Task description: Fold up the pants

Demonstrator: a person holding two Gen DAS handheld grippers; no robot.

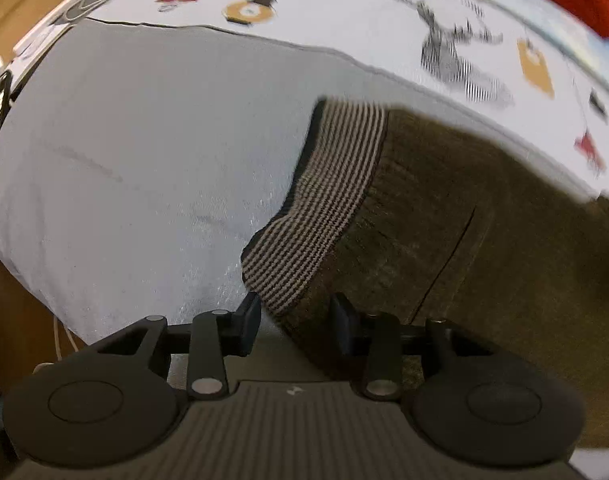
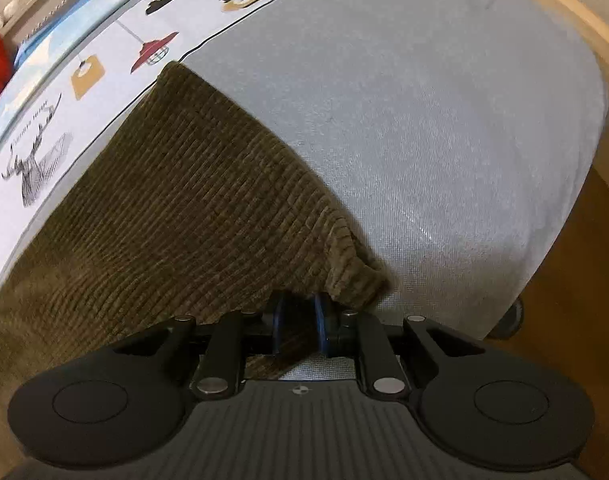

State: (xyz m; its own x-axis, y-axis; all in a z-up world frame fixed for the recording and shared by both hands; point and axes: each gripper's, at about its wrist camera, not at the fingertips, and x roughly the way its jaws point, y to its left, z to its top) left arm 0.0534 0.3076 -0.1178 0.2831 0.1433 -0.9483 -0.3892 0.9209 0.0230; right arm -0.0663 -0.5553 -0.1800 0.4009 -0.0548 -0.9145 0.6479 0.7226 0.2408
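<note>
Mid-fold, judging by the lie: olive corduroy pants (image 2: 192, 184) spread flat on the pale grey sheet (image 1: 136, 152), striped waistband (image 1: 324, 200) at one end, a hem corner (image 2: 356, 276) at the other. Left gripper (image 1: 296, 320) spread, pads straddling the waistband corner without pressing. Right gripper (image 2: 300, 320) narrowly parted around the hem edge, grip uncertain. Next: pinch both corners, lift, carry across
</note>
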